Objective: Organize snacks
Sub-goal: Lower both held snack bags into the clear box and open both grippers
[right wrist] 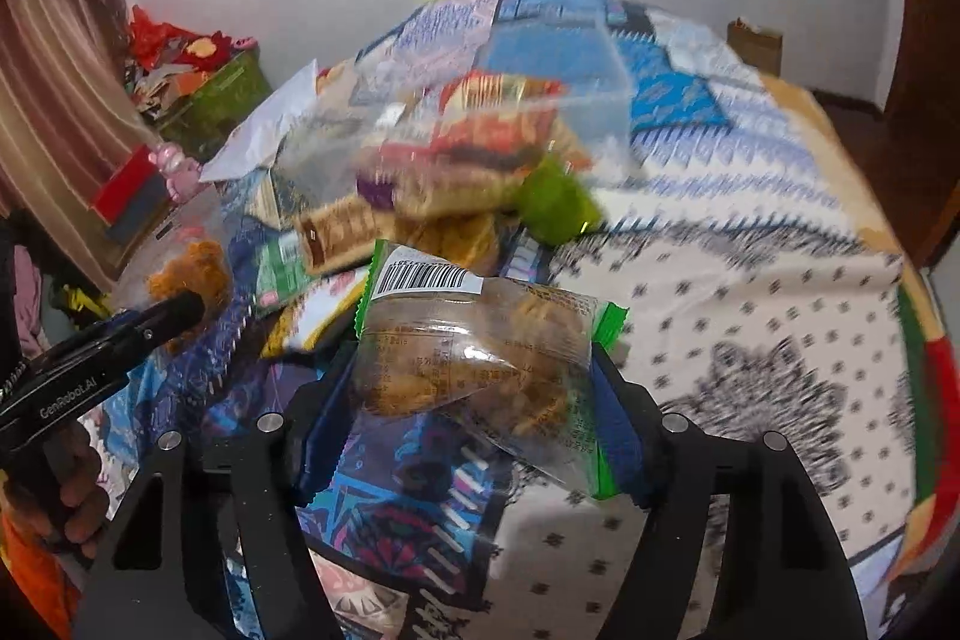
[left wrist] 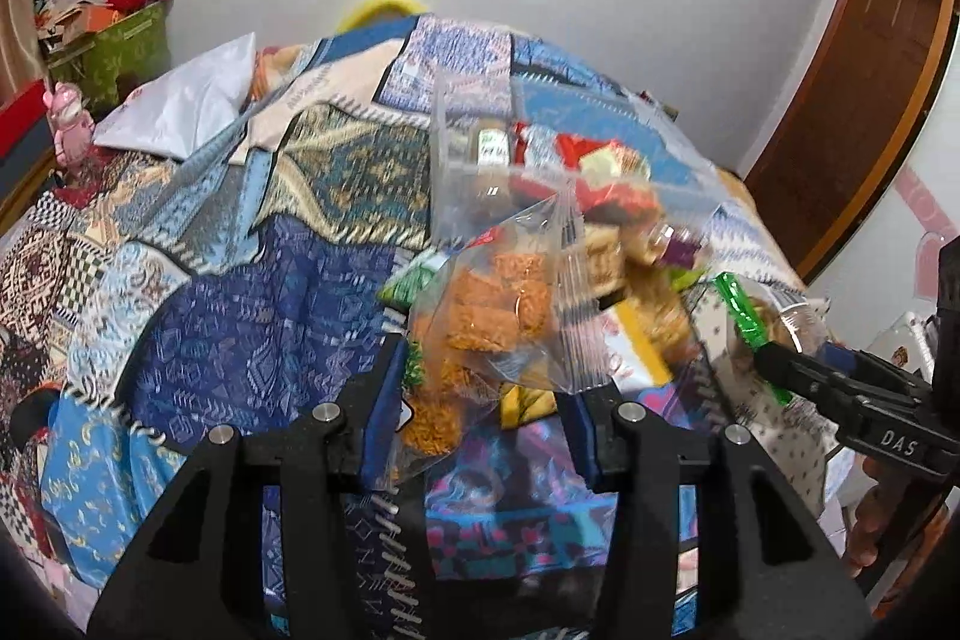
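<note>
My left gripper [left wrist: 486, 382] is shut on a clear bag of orange crunchy snacks [left wrist: 498, 304], held up over the bed. The bag also shows at the left of the right wrist view [right wrist: 192, 268], at the left gripper's tip [right wrist: 180, 310]. My right gripper [right wrist: 474, 370] is shut on a green-edged clear packet of brown snacks [right wrist: 474, 352] with a barcode label. That packet [left wrist: 744, 316] appears at the right of the left wrist view, in the right gripper [left wrist: 780, 364]. Behind both lies a blurred pile of snack packs [right wrist: 432, 196] by a clear plastic box [left wrist: 474, 142].
A patchwork bedspread [left wrist: 240, 316] covers the bed, with a white pillow [left wrist: 180, 106] at its far left. A green box of clutter [left wrist: 114, 46] and a pink toy [left wrist: 69, 118] stand by the left wall. A brown door [left wrist: 852, 112] is at the right.
</note>
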A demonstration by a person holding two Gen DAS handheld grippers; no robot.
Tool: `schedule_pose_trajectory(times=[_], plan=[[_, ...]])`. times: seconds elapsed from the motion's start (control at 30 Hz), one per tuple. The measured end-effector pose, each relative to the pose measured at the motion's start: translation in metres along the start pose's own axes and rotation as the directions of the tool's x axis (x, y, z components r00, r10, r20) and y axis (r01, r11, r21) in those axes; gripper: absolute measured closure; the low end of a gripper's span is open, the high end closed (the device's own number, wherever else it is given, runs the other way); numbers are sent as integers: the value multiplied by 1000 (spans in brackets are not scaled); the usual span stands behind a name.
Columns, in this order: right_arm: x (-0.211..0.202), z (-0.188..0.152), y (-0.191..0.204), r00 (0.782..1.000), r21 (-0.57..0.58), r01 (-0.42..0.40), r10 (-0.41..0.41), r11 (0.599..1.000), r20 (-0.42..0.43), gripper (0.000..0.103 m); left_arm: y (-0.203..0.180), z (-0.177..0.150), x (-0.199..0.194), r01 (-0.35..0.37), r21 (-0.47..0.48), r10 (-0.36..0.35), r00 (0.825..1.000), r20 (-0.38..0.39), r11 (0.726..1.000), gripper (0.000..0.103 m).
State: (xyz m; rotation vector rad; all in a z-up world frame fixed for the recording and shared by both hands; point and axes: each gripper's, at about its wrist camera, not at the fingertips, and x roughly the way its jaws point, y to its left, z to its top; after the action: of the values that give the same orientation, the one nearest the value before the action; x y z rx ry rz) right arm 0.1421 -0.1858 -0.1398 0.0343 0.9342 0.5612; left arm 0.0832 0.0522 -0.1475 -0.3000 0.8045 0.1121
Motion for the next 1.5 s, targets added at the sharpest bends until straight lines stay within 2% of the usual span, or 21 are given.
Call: schedule_pose_trajectory(times=[0.43,0.8,1.13,1.5], plan=[[-26,64,-2,984,-19,36,-32,999,173,35,-22,60,-13,31,41,-36,991,125,999,56],[-4,115,-5,974,-38,37,-28,999,224,34,-31,111,22,42,40,-47,987,156,998,56],[50,152,-15,984,-47,48,-39,998,173,34,-35,150,84,17,72,-27,991,135,997,56],[110,166,-13,996,-121,74,-68,990,58,34,-30,161,148,-23,98,17,998,60,995,56]])
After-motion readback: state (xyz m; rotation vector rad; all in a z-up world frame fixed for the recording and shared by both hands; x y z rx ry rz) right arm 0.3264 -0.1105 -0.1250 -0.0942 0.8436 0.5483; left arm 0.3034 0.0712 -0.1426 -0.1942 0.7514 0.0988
